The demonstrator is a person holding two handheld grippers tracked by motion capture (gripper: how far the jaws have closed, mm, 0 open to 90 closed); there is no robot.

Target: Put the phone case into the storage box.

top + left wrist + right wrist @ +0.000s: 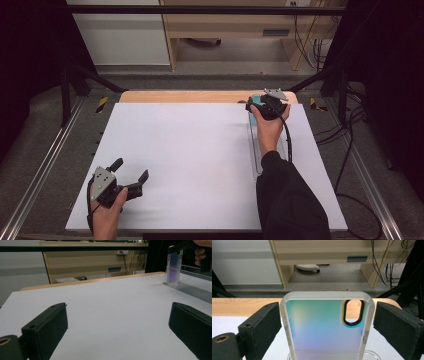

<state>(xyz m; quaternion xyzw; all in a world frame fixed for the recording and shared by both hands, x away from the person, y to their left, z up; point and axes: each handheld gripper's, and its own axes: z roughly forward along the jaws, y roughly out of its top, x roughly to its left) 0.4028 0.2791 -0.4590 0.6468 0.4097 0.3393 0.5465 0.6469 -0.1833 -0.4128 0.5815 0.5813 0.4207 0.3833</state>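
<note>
Right gripper view: phone case [324, 327] stands upright in a clear rack [255, 150], right tool [327, 322] open around it; left tool [131, 176] open, well apart on the desk [190, 160].

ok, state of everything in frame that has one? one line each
iridescent translucent phone case with frosted rim: upright, standing in the clear plastic rack, between the right gripper's jaws.
clear plastic rack: lying flat on the white table top.
right gripper: jaws either side of the case, small gap on each side, not pressing.
left gripper: jaws wide open, nothing between them.
</note>
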